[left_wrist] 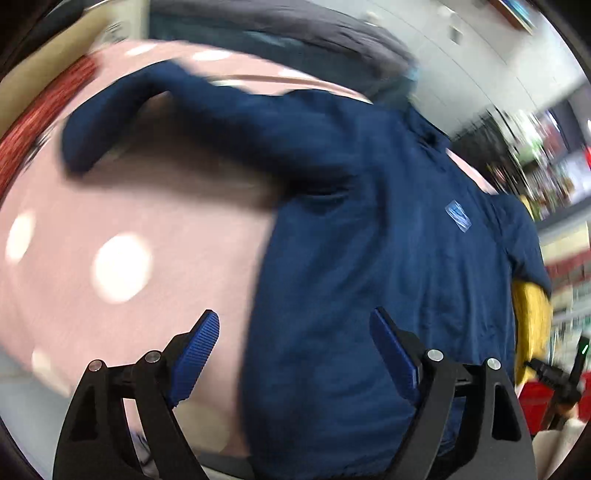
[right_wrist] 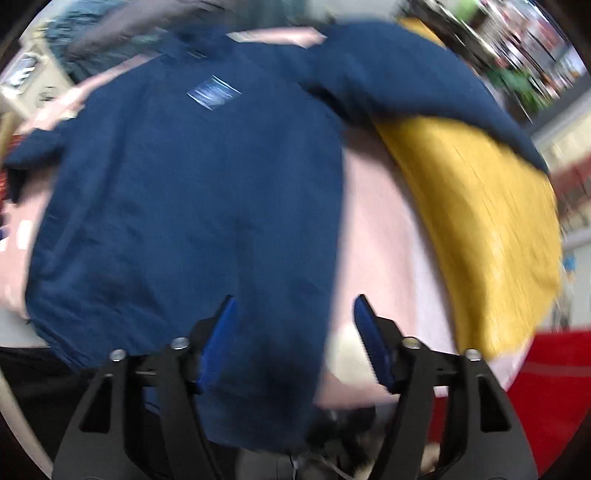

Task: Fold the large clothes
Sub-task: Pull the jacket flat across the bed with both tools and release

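Observation:
A large navy blue jacket (left_wrist: 388, 258) lies spread on a pink cloth with white dots (left_wrist: 118, 229). It carries a small light blue chest patch (left_wrist: 458, 216). One sleeve (left_wrist: 147, 110) stretches out to the left in the left wrist view. My left gripper (left_wrist: 295, 325) hangs open above the jacket's lower left edge, holding nothing. In the right wrist view the same jacket (right_wrist: 192, 192) fills the left and middle, its other sleeve (right_wrist: 406, 81) draped over a yellow garment (right_wrist: 480, 229). My right gripper (right_wrist: 293, 310) is open above the jacket's lower right hem. Both views are motion-blurred.
The yellow garment (left_wrist: 532, 325) lies at the jacket's right side. A red patterned thing (left_wrist: 44, 122) sits at the far left, grey and teal fabric (left_wrist: 295, 33) at the back. Red surface (right_wrist: 554, 376) shows beyond the pink cloth's (right_wrist: 388, 236) right edge. Cluttered shelves (left_wrist: 546, 155) stand far right.

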Action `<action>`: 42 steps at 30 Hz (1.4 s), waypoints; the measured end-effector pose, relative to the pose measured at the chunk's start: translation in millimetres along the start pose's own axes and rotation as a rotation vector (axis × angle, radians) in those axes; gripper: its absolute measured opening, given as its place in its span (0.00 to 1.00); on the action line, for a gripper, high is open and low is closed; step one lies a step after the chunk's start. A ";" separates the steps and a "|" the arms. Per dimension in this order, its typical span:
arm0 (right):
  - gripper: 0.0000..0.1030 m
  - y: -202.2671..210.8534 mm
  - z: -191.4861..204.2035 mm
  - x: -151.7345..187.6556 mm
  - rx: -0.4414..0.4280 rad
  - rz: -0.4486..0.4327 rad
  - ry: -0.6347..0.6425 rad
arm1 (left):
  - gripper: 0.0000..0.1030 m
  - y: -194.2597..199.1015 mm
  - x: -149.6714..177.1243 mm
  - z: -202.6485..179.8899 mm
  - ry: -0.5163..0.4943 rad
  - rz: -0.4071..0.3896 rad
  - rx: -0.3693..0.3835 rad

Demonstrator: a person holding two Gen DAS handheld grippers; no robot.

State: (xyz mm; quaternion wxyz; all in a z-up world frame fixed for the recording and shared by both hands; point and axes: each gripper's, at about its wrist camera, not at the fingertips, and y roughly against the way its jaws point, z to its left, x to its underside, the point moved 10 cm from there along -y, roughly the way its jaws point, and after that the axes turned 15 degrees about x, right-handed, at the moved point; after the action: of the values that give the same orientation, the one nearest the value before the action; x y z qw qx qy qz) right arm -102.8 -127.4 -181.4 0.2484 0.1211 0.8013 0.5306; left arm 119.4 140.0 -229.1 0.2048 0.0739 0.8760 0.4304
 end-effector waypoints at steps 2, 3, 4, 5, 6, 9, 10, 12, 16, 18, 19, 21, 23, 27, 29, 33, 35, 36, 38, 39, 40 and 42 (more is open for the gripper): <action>0.71 3.1 32.5 -8.9 -0.043 -0.012 0.067 | 0.84 -24.3 -0.8 -28.4 -0.091 0.063 0.023; 0.71 0.6 44.4 -9.5 -0.052 -0.009 0.092 | 0.86 -41.1 5.0 -45.3 -0.155 0.112 0.037; 0.72 -5.5 64.7 -9.6 -0.058 0.007 0.130 | 0.86 -55.4 9.7 -58.8 -0.200 0.147 0.041; 0.72 -12.9 72.6 -5.9 -0.057 0.026 0.159 | 0.87 -68.7 17.6 -67.3 -0.249 0.187 0.035; 0.72 -24.7 85.3 0.2 -0.046 0.055 0.197 | 0.87 -81.0 26.3 -71.6 -0.295 0.225 0.013; 0.73 -57.4 101.1 27.5 0.039 0.150 0.295 | 0.87 -114.0 46.4 -68.1 -0.366 0.310 -0.069; 0.76 -67.2 101.4 35.1 0.073 0.169 0.318 | 0.88 -120.3 52.2 -62.7 -0.366 0.333 -0.092; 0.85 -85.9 101.3 50.4 0.118 0.188 0.352 | 0.94 -138.4 67.5 -44.2 -0.335 0.394 -0.139; 0.94 -94.1 97.9 52.5 0.123 0.166 0.307 | 0.95 -150.9 78.4 -35.1 -0.361 0.387 -0.187; 0.95 -99.3 97.6 52.3 0.135 0.168 0.292 | 0.95 -152.1 80.4 -34.5 -0.373 0.366 -0.209; 0.95 -102.8 98.9 51.6 0.132 0.170 0.283 | 0.95 -152.0 81.6 -33.8 -0.376 0.352 -0.218; 0.95 -108.2 99.6 49.0 0.103 0.168 0.250 | 0.95 -153.6 83.2 -34.0 -0.378 0.336 -0.229; 0.95 -109.3 96.9 47.3 0.078 0.158 0.232 | 0.96 -153.2 84.5 -34.0 -0.373 0.314 -0.236; 0.95 -105.9 93.3 46.7 0.073 0.145 0.231 | 0.96 -150.7 92.2 -35.1 -0.383 0.290 -0.241; 0.95 -102.5 92.3 50.3 0.081 0.146 0.230 | 0.95 -148.1 95.7 -36.8 -0.383 0.291 -0.236; 0.95 -98.9 96.5 55.6 0.088 0.176 0.237 | 0.95 -151.0 87.6 -40.5 -0.364 0.339 -0.242; 0.95 -100.9 101.2 50.4 0.090 0.211 0.250 | 0.95 -148.1 82.7 -41.5 -0.345 0.368 -0.248; 0.95 -102.2 101.9 47.8 0.093 0.233 0.253 | 0.95 -149.4 79.2 -45.0 -0.333 0.381 -0.252; 0.95 -105.6 103.1 40.8 0.105 0.245 0.272 | 0.94 -147.3 77.0 -47.6 -0.317 0.393 -0.257; 0.95 -101.3 104.3 35.7 0.114 0.223 0.291 | 0.94 -145.9 75.1 -49.2 -0.311 0.391 -0.254; 0.95 -97.0 105.7 28.7 0.117 0.199 0.298 | 0.94 -143.0 72.4 -52.5 -0.302 0.381 -0.245; 0.95 -79.8 108.2 11.3 0.090 0.120 0.285 | 0.94 -134.8 63.3 -59.1 -0.300 0.348 -0.235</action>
State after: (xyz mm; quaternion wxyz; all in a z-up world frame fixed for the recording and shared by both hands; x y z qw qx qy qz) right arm -49.9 -69.2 -291.0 0.0946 0.1032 0.8427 0.5198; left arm 43.4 33.2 -321.3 0.2628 0.2621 0.7537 0.5423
